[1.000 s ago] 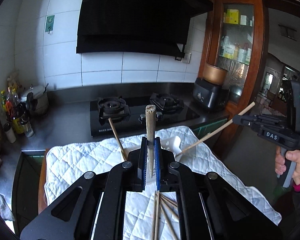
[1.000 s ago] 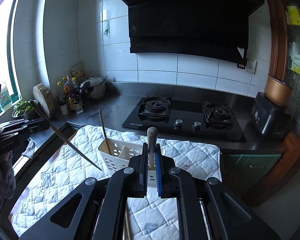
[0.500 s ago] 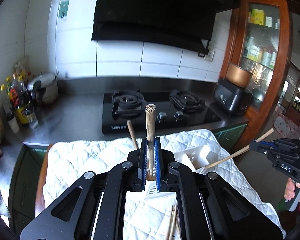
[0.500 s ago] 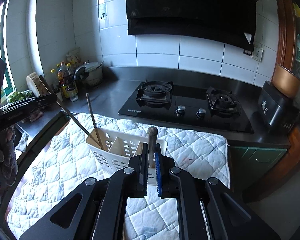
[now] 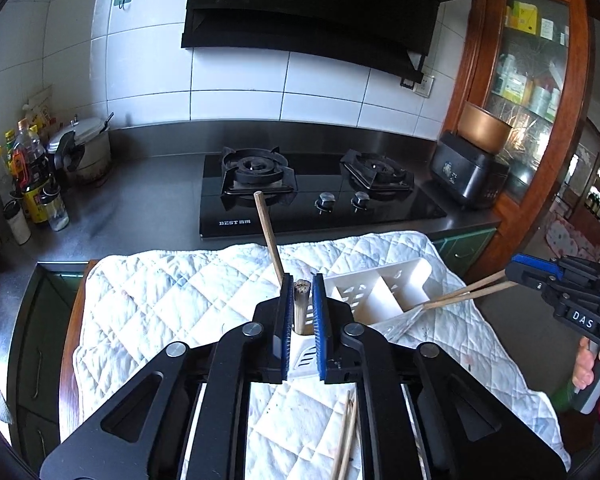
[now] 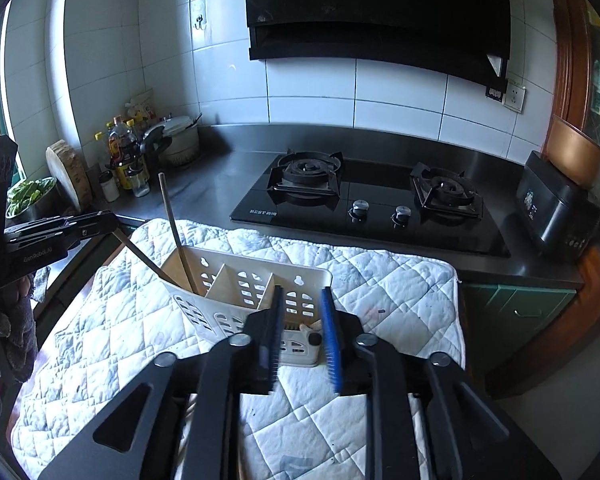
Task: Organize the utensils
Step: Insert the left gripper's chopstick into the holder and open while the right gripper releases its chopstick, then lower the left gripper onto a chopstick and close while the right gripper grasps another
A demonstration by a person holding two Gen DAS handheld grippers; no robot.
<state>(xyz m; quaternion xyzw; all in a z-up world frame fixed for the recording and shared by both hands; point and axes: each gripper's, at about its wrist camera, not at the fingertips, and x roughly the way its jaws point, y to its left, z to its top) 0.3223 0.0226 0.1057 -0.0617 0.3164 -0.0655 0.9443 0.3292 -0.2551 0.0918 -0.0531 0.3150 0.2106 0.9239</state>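
Observation:
A white slotted utensil holder [image 6: 244, 292] stands on the quilted mat [image 6: 388, 280]; it also shows in the left wrist view [image 5: 384, 284]. One chopstick [image 6: 176, 236] leans in its left compartment. My left gripper [image 5: 300, 308] has its jaws slightly apart around a chopstick [image 5: 301, 304] that has slid down into the holder. My right gripper [image 6: 302, 320] is open, with a chopstick end [image 6: 314, 326] low between the jaws inside the right compartment. In the left wrist view the right gripper [image 5: 516, 276] has chopsticks [image 5: 468, 292] at its tip reaching into the holder.
Loose chopsticks [image 5: 346, 440] lie on the mat below my left gripper. A black gas stove [image 6: 364, 208] sits behind the mat. Bottles and a pot [image 6: 140, 156] stand at the back left, a dark appliance [image 6: 556, 216] at the right.
Both grippers lowered to the holder and their jaws opened. The chopsticks that stood high between the jaws have dropped down into the compartments.

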